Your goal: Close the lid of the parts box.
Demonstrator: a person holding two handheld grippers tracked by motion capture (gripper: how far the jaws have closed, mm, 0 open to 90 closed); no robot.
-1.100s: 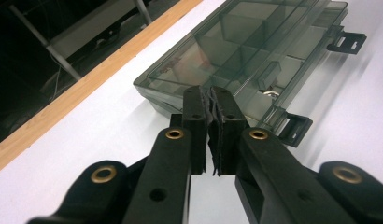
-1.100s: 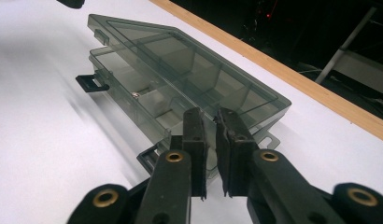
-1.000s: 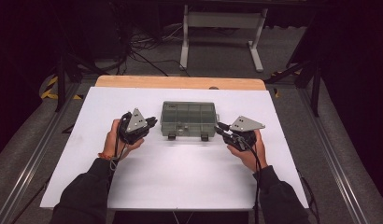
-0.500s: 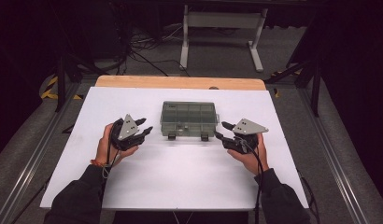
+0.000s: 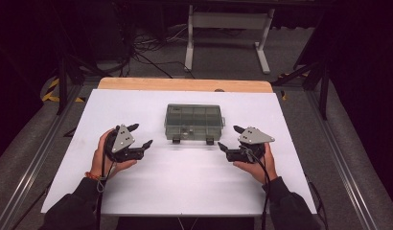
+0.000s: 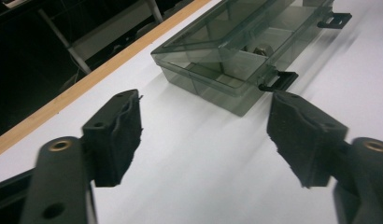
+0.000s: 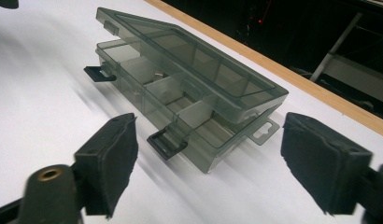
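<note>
Fingers of the left gripper [image 5: 140, 135] and right gripper [image 5: 230, 137] have just been opening, empty; unlatched organizer box [image 5: 193, 120] likely needs its lid lifted next.

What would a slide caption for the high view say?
Two open hand-held grippers flank a clear compartment box on a white table.

The box [image 6: 245, 56] is cut off by the top edge in the left gripper view; a small item [image 6: 260, 48] inside is too blurred to be identified; the counter [image 6: 189, 154] is streaked by motion blur.
</note>
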